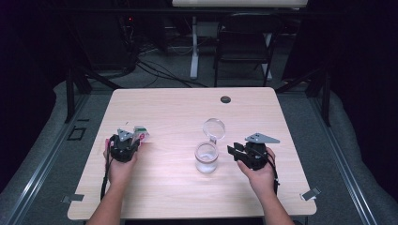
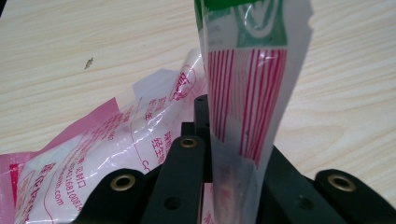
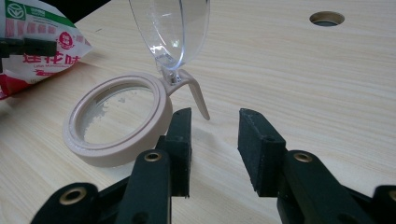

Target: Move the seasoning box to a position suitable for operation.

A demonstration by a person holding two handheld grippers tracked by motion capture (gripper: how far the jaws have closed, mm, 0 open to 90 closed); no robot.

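While the left gripper [image 1: 126, 144] sits near the table's [image 1: 187, 105] left edge, its jaws are clamped on a flap of the seasoning packet [image 2: 247, 93], a red-striped, green-topped plastic bag that stands upright between them in the left gripper view.

Item 1, packet: held by the film alone; the slack pink-and-white remainder [image 2: 93, 149] lies on the table beside the jaws. Whether the top is torn open cannot be told.

Item 2, jar [image 1: 207, 158]: clear, beige-rimmed, with a little white powder showing through the rim [image 3: 116, 119]; stands right of the table's centre, roughly midway between front and back edges. Its hinged transparent lid [image 3: 170, 30] is flipped up and back.

Item 3, right gripper [image 3: 215, 140]: jaws parted wide, holding nothing, just beside the jar on its right-edge side, not touching it.

Item 4, cable hole [image 1: 225, 99]: near the back edge, clear of the work.

Handling note, as judged: the work appears to be bringing the packet to the jar for filling. Advisable to steady the jar first, closing the free jaws on its body below the rim or bracing the pour tab, since a light jar may tip. Carry the packet upright, keep the grip firm on thin film, then tilt slowly over the rim, away from the raised lid.
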